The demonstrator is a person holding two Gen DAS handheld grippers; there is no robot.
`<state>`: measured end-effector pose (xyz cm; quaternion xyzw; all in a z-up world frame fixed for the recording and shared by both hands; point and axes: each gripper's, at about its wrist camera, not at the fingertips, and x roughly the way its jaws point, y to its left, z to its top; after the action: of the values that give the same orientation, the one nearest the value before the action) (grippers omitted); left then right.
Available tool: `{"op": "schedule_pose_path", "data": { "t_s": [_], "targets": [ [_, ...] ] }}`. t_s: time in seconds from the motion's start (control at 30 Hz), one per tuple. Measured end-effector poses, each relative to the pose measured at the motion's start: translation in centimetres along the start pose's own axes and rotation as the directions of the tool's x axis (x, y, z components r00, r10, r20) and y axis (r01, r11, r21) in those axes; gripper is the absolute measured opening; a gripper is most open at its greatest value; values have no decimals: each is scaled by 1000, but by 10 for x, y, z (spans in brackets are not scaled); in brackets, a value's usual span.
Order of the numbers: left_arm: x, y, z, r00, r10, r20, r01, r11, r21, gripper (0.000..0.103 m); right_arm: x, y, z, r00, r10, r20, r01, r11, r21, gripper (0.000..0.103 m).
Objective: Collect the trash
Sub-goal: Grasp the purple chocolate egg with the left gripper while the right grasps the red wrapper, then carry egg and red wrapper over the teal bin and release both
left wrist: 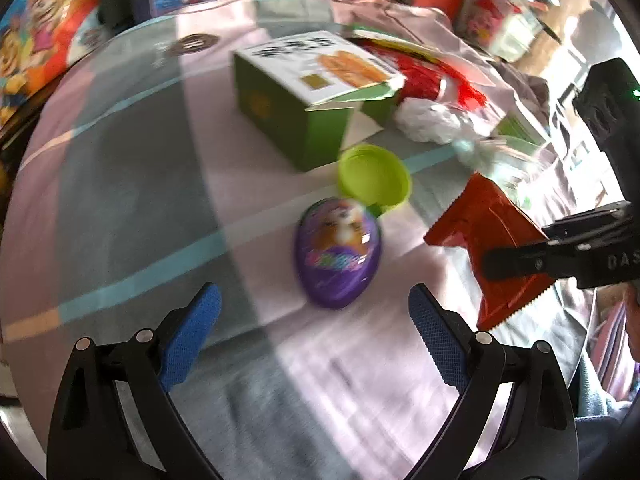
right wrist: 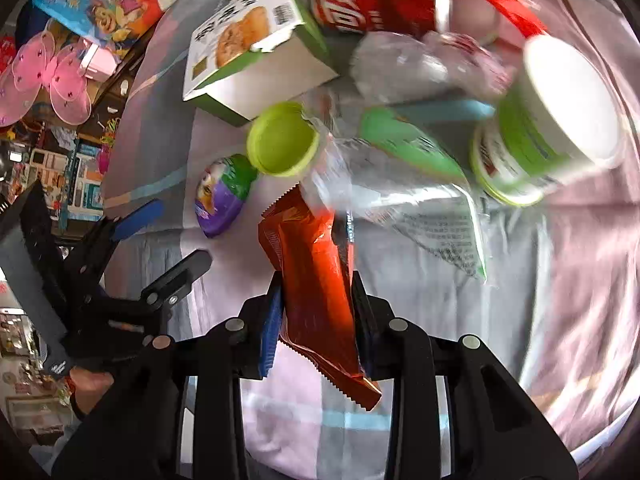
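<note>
Left wrist view, from left to right. My left gripper [left wrist: 314,312] hangs over the worktop [left wrist: 120,208] with its blue fingers [left wrist: 192,336] spread and nothing between them. Just ahead of the gap lies the egg [left wrist: 338,252], a purple foil-wrapped shape; its long axis runs from near to far, tilted slightly right, narrow end toward me. The green cap [left wrist: 374,180] touches its far end, open side up. Behind them stands the box [left wrist: 296,96], green with a white printed top, one flap torn open. Further right I see the wrapper [left wrist: 492,240], a red sachet with serrated ends, pinched by my right gripper [left wrist: 504,264], which enters from the right edge and is partly cut off by it.

Right wrist view, from left to right. The left gripper shows at the left edge, fingers apart. At centre the right gripper's fingers press on both faces of the wrapper, lifted clear of the cloth; its long axis runs from the far left, near the egg, to the near right, one serrated end below the fingers. To the right lie clear plastic film [right wrist: 400,196], a red can [right wrist: 380,4] on its side and a tipped green tub [right wrist: 548,120]. Motion blur smears the print on all of them; I cannot read it.
</note>
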<state>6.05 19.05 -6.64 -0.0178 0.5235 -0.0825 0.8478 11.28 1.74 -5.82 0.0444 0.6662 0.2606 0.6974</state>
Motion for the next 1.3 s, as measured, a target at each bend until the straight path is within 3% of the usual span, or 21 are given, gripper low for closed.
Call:
{"op": "schedule_pose_path", "data": {
  "t_s": [0.1,0.23,0.27,0.5,0.8,1.1,1.3],
  "targets": [
    [7,-9,8,1000,17,2,-17,999,38,93,-3,-6,-5,1000,1,1,-1,1000,11,31],
    [20,-17,14,999,33,-20,-31,997,69,56,-7,-13,-8,1000,2,17,-2,1000,22,31],
    [22,-18,13,999,38,-23,-37,997,73,52,-8,-15,-8,1000,7,21,-7,1000,24,31],
    [7,-22,4,998,66,21,-67,996,51,51,-20,-13,-13,998,36,44,-36,999,1,31],
    [-45,-30,11,992,42,120,-43,999,5,51,-73,-1,-14,985,53,162,-42,997,-70,31],
    [-79,-85,38,979,-36,202,19,996,88,51,-139,-26,-19,947,46,319,-38,999,-33,31],
    [-78,-134,56,974,-92,208,57,985,165,51,-166,-74,-32,925,1,380,-23,998,53,31]
  ]
}}
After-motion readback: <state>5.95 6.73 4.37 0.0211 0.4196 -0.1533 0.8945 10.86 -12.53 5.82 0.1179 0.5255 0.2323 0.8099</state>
